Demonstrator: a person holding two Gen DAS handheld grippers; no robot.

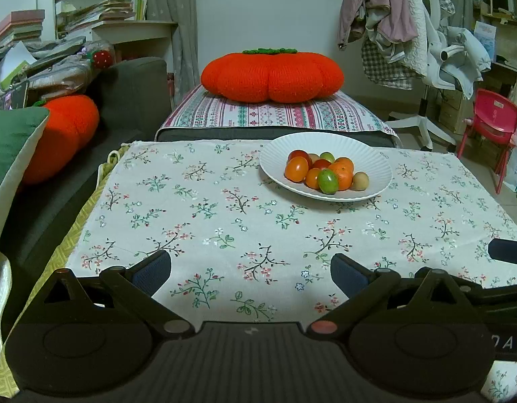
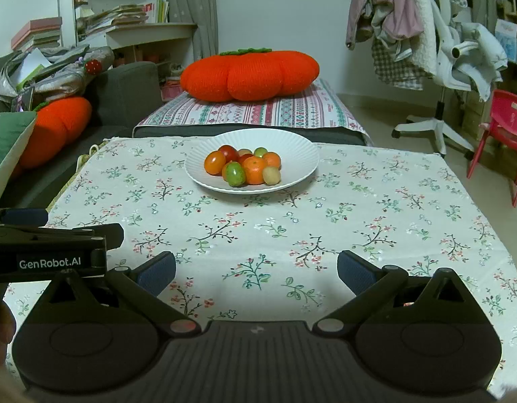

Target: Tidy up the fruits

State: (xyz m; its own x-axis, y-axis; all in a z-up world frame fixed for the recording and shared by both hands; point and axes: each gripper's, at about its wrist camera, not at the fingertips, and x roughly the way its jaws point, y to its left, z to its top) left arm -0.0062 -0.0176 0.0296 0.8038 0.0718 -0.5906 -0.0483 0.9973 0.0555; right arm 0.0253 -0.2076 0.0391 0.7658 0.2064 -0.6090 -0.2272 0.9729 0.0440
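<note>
A white ribbed plate (image 1: 282, 154) (image 2: 292, 147) sits at the far side of the table with a floral cloth (image 1: 191, 221) (image 2: 359, 208). It holds several small fruits: orange tomatoes (image 1: 296, 169) (image 2: 214, 162), a mandarin (image 1: 342, 176) (image 2: 255, 169), a green fruit (image 1: 327, 182) (image 2: 235, 174), a pale one (image 1: 360, 181) (image 2: 271, 175) and red ones behind. My left gripper (image 1: 251, 270) is open and empty, near the table's front edge. My right gripper (image 2: 256, 270) is open and empty, beside it. Each gripper is well short of the plate.
A big orange pumpkin cushion (image 1: 271, 75) (image 2: 250, 74) lies on a striped bench behind the table. A grey sofa (image 1: 130, 87) with another orange cushion (image 1: 61, 134) is on the left. A red child's chair (image 1: 493, 121) and a white swivel chair draped with clothes (image 2: 436, 47) stand on the right.
</note>
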